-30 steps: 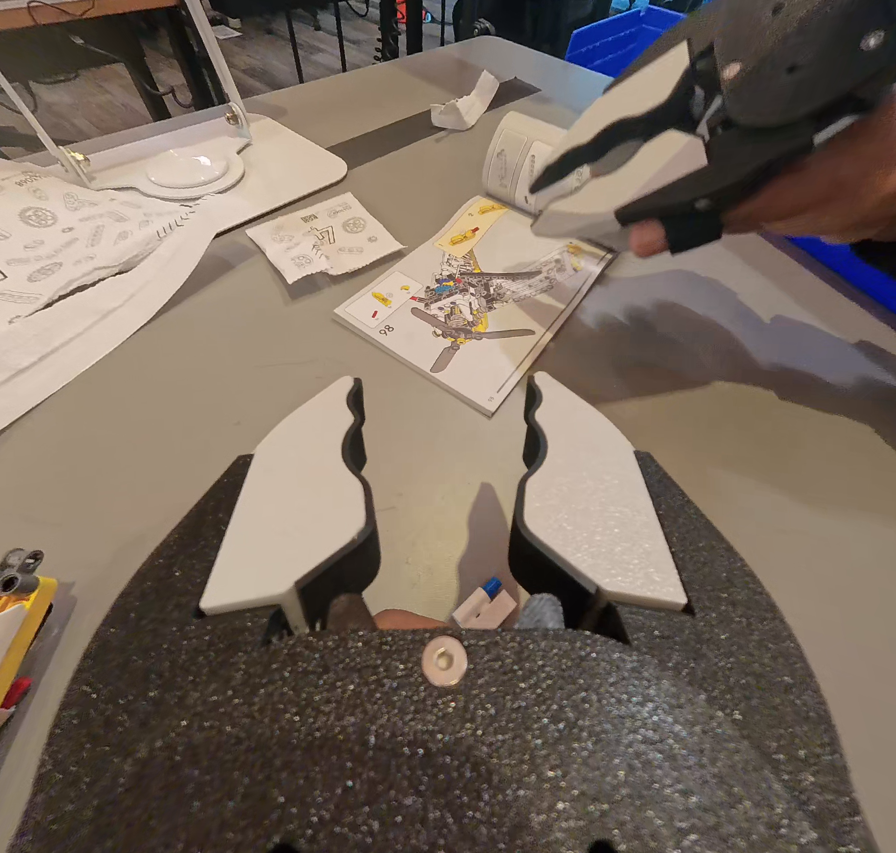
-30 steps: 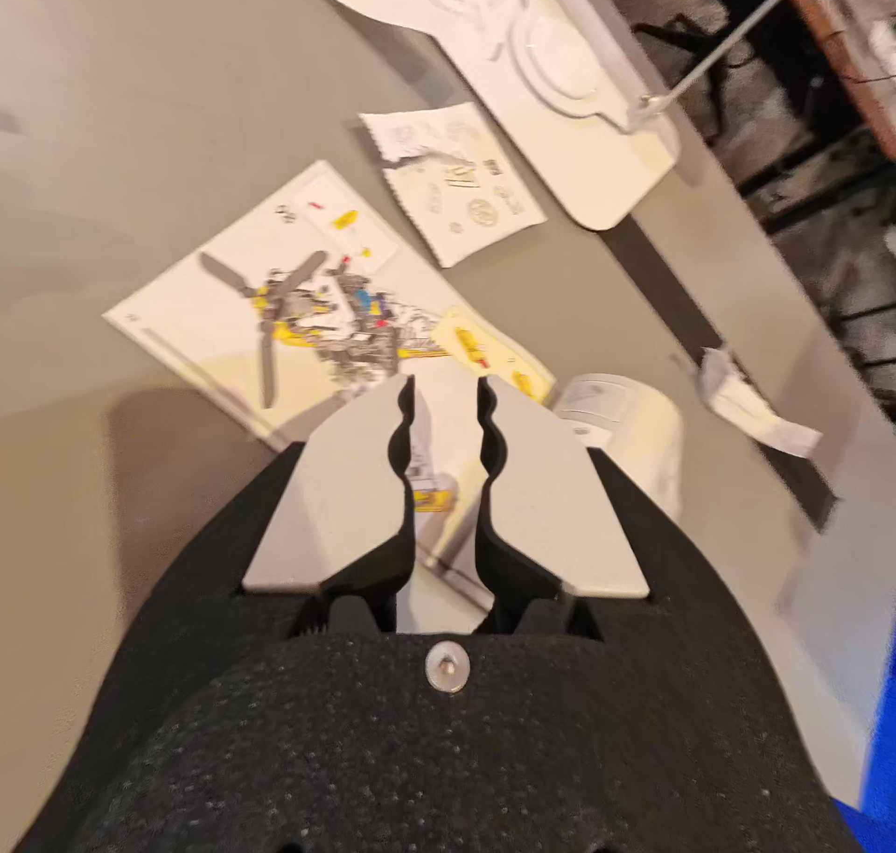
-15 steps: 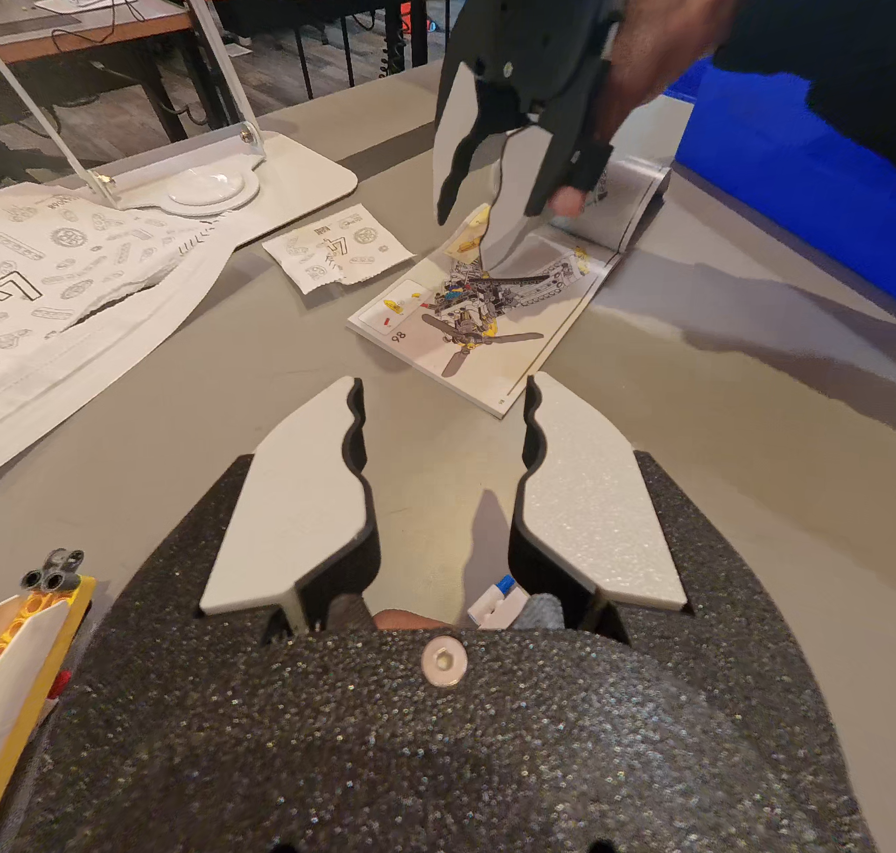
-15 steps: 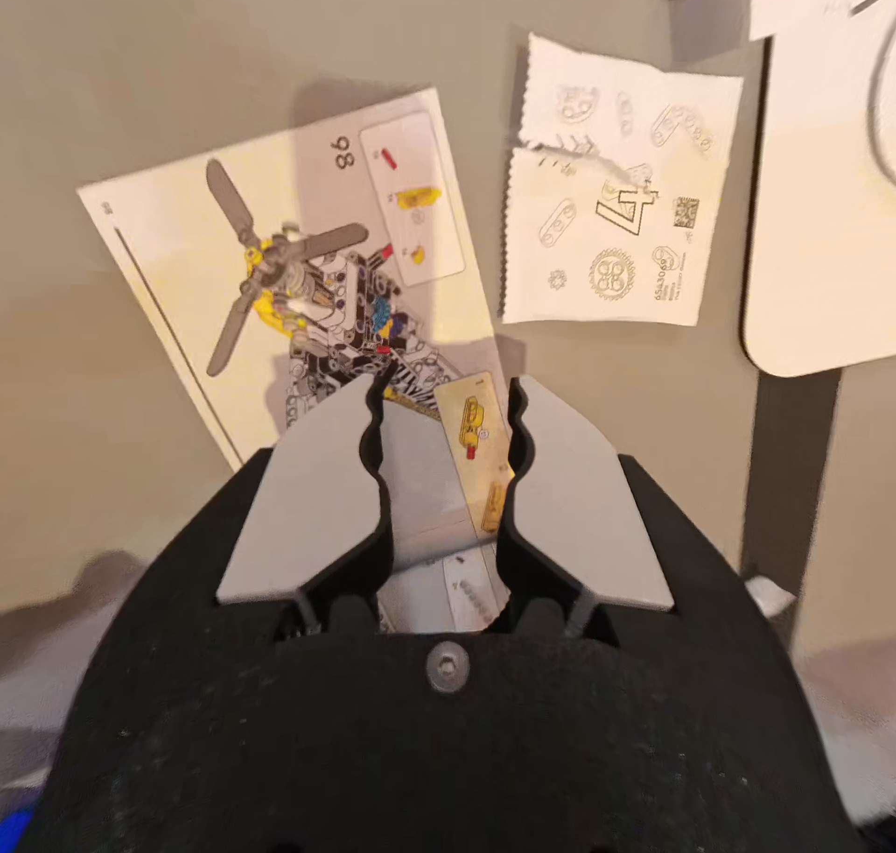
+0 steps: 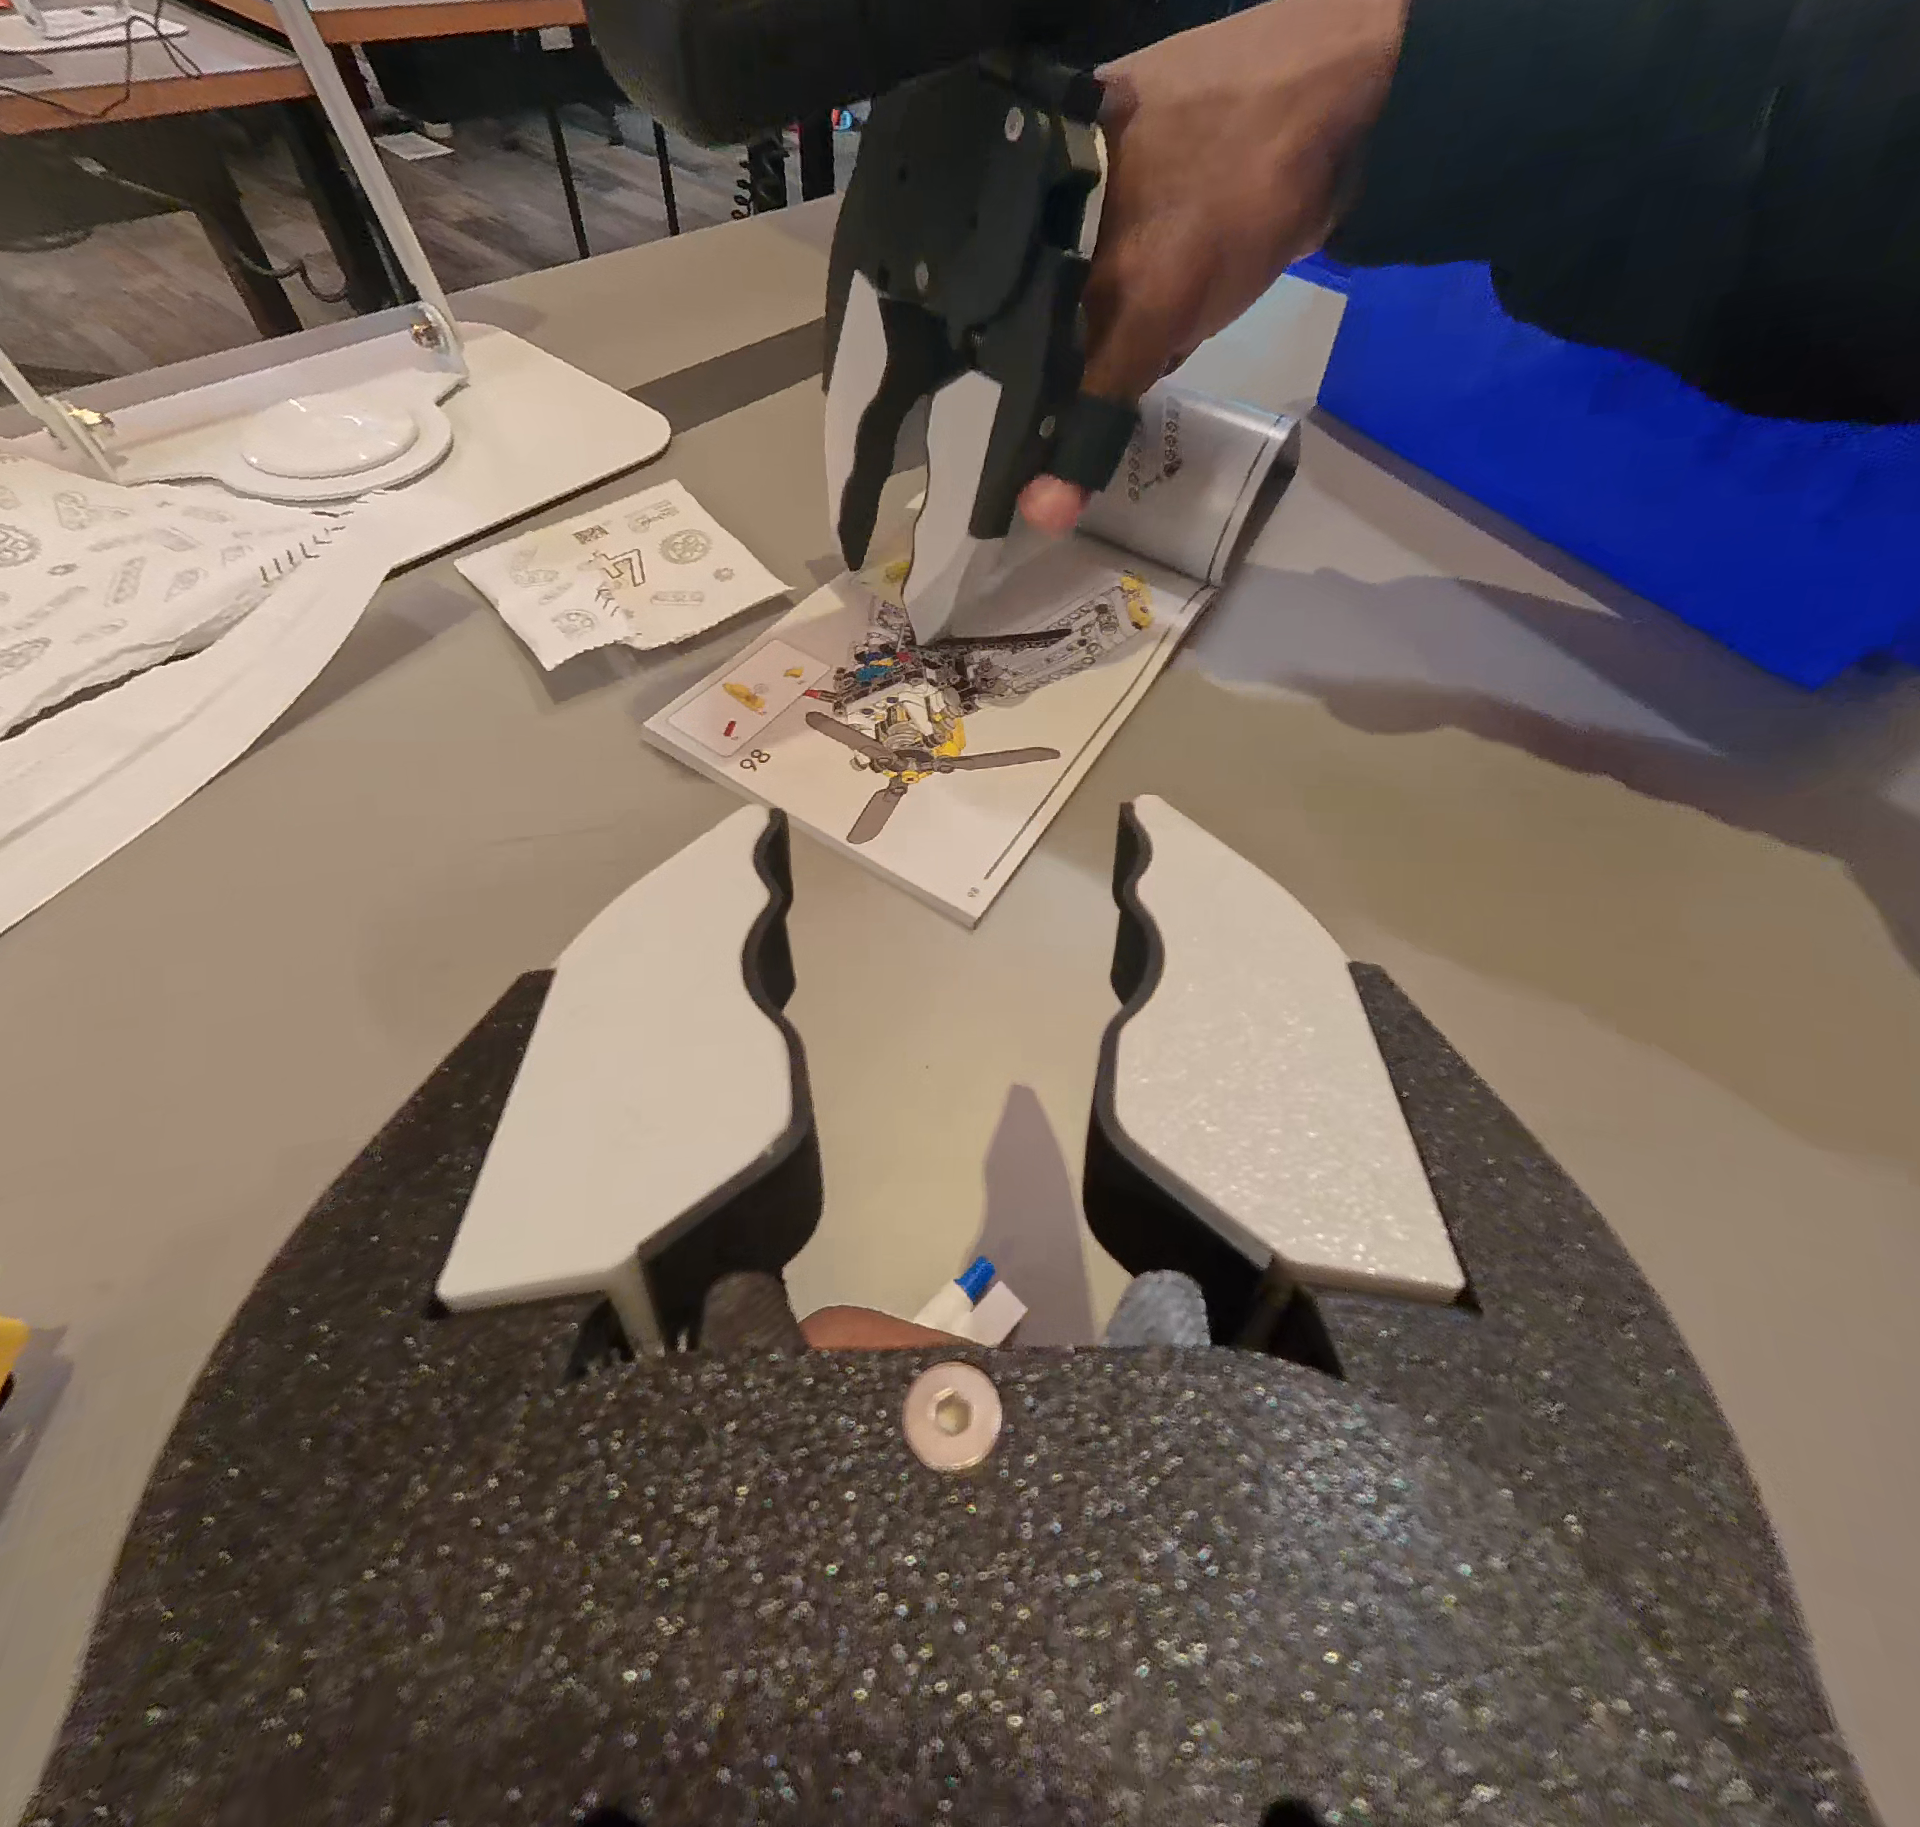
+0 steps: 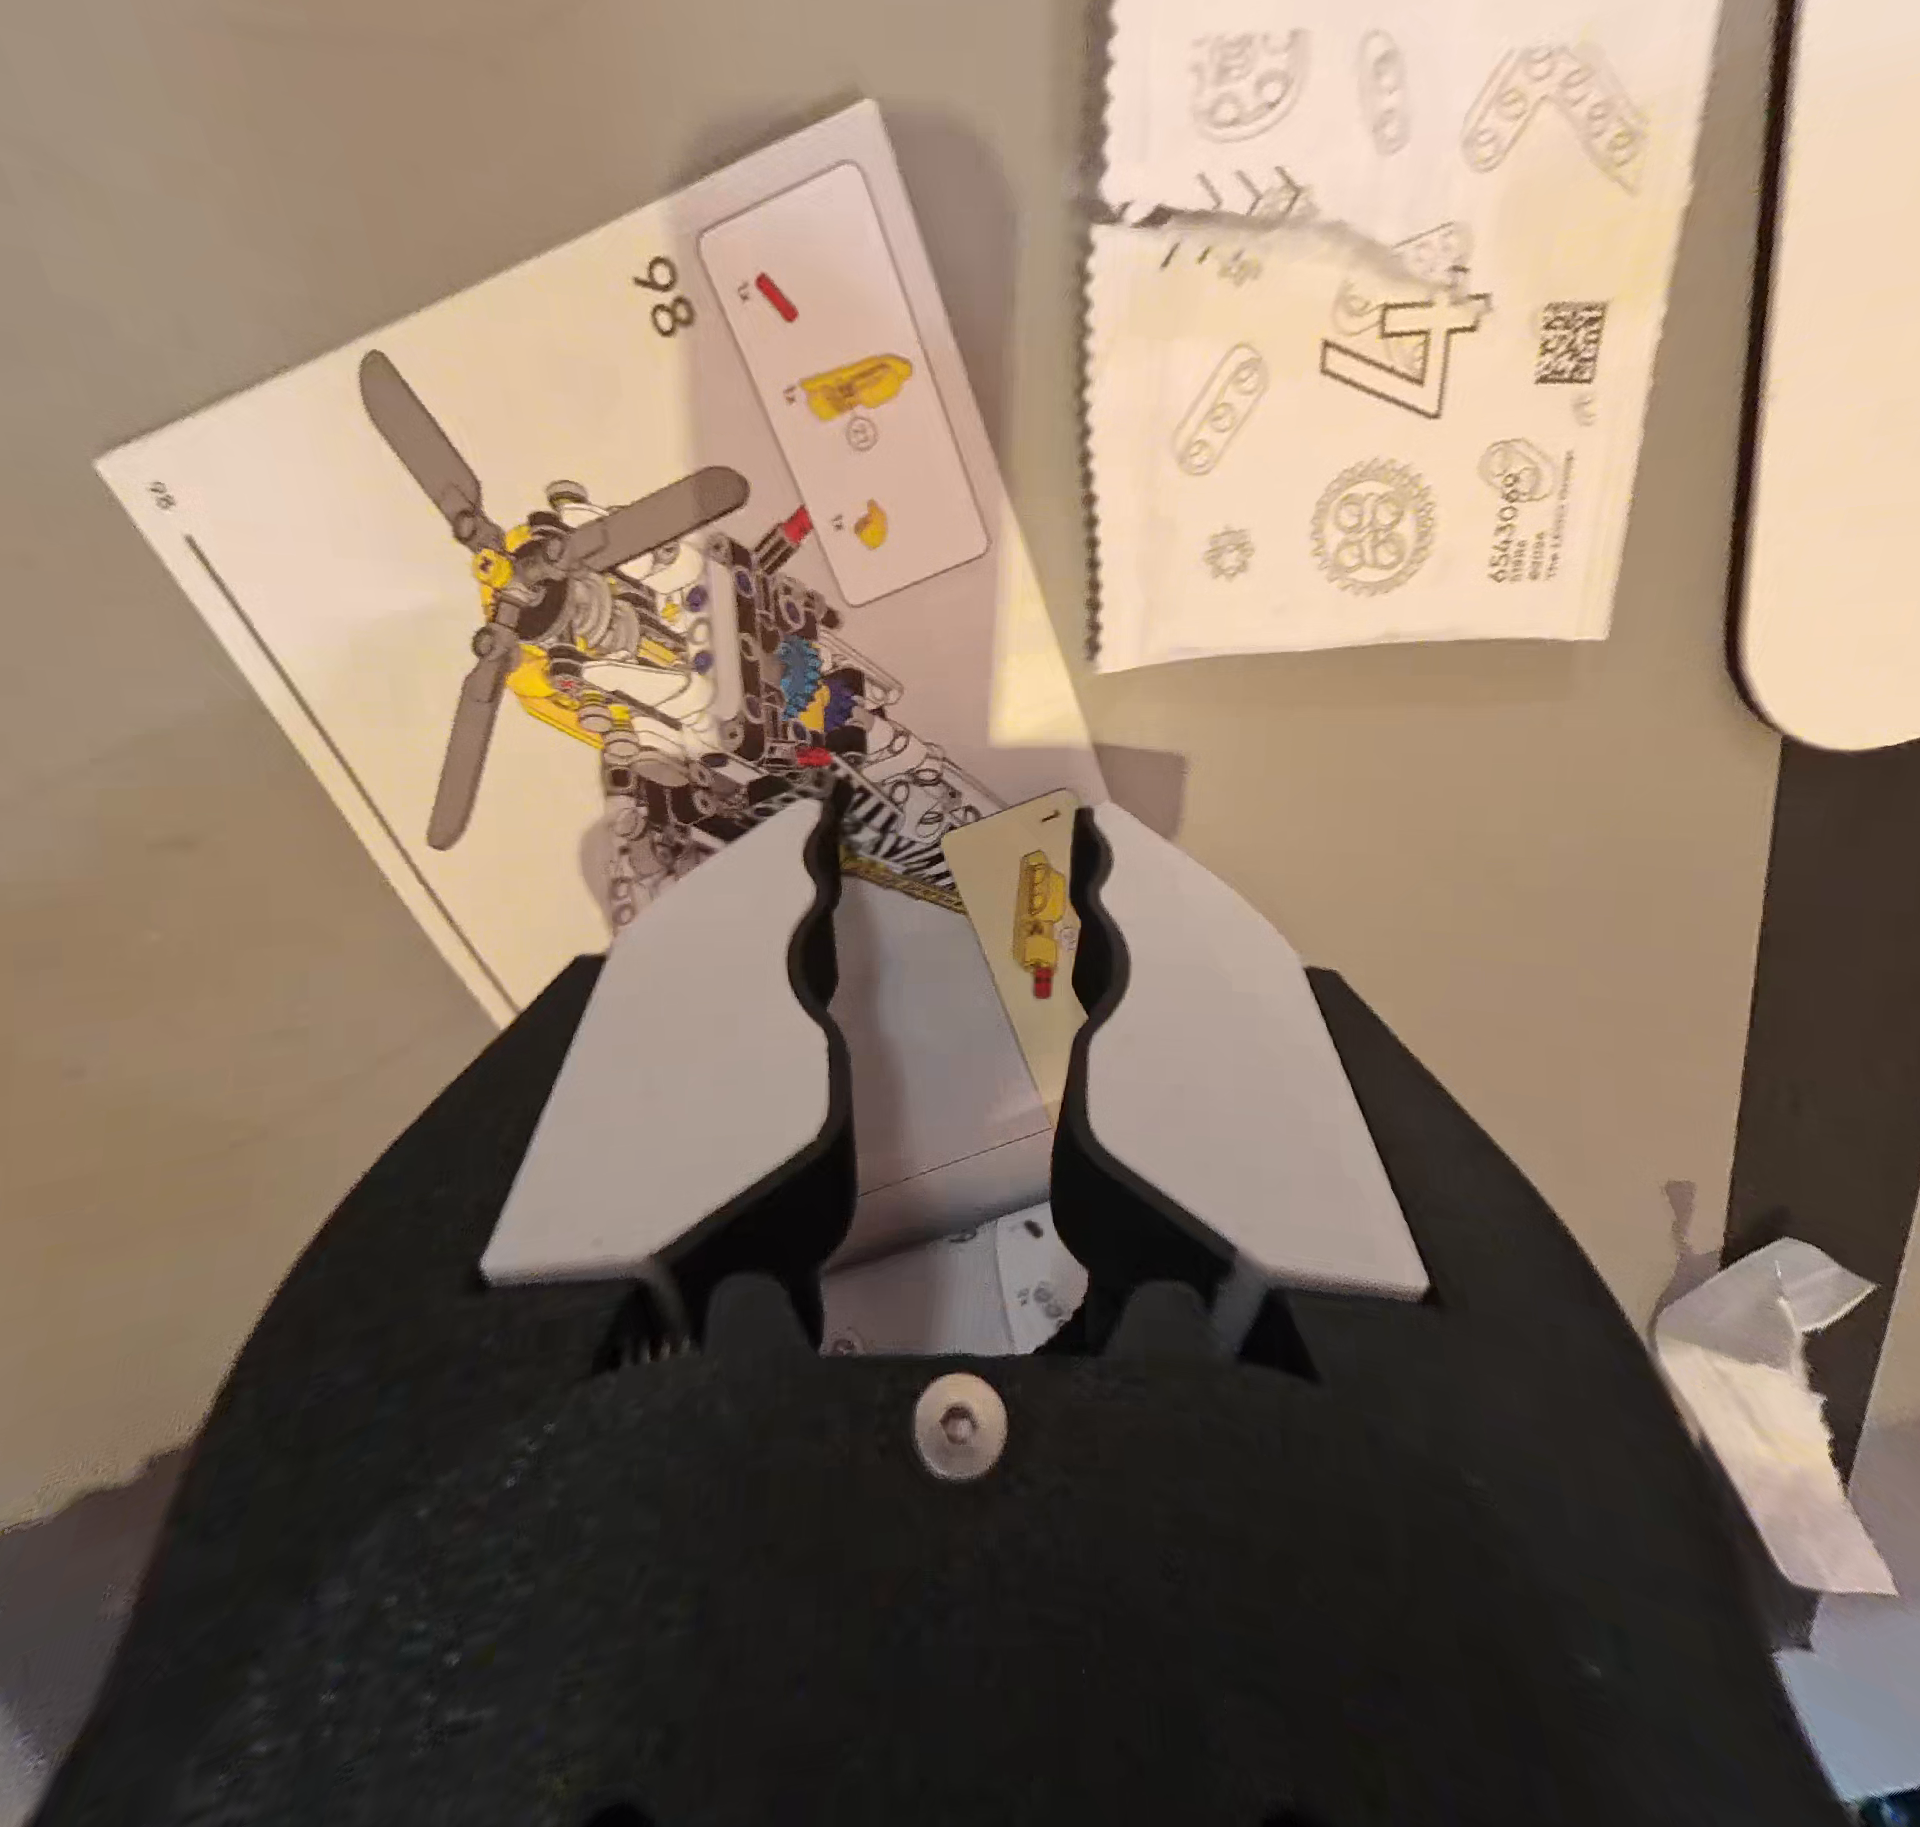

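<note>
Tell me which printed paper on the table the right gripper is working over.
The open booklet with the coloured propeller-model drawing. The right gripper points down onto its page; the torn bag and large sheet carry only grey outlines.

two grippers (image 5: 951,827), one booklet (image 5: 966,790), one torn wrapper (image 5: 623,567)

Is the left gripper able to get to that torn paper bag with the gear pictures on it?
Probably yes. The left gripper is open over bare table, and nothing stands between it and the torn paper bag.

Open instruction booklet (image 5: 935,738), torn paper bag (image 6: 1382,323), blue bin (image 5: 1610,510), grey table (image 5: 312,946)
</note>
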`<action>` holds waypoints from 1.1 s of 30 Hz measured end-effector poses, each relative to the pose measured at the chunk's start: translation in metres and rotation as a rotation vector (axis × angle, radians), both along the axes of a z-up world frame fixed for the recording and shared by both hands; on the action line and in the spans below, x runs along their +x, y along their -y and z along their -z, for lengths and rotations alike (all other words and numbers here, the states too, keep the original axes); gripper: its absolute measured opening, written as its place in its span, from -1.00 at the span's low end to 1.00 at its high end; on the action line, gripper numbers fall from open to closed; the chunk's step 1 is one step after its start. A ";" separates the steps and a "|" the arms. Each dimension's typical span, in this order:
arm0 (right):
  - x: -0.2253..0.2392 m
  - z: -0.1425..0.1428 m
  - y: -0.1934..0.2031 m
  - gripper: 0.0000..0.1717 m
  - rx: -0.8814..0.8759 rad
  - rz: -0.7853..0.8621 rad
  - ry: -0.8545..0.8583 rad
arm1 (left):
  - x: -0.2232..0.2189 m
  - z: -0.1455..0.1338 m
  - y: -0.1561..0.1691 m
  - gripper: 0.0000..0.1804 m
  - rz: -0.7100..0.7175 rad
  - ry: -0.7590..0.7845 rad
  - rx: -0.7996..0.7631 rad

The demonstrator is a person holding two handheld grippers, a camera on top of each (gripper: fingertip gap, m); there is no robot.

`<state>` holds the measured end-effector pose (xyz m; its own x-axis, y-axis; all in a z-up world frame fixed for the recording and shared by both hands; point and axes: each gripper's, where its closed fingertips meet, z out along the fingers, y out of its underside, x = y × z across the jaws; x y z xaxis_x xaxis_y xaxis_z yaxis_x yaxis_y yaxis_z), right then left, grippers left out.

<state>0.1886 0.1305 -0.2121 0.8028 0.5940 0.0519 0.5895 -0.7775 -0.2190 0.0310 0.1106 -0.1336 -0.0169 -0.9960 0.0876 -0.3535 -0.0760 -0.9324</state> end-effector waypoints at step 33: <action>-0.119 -0.021 0.033 -0.27 0.166 -0.487 -0.082 | -0.001 0.029 0.010 -0.32 0.075 -0.151 -0.106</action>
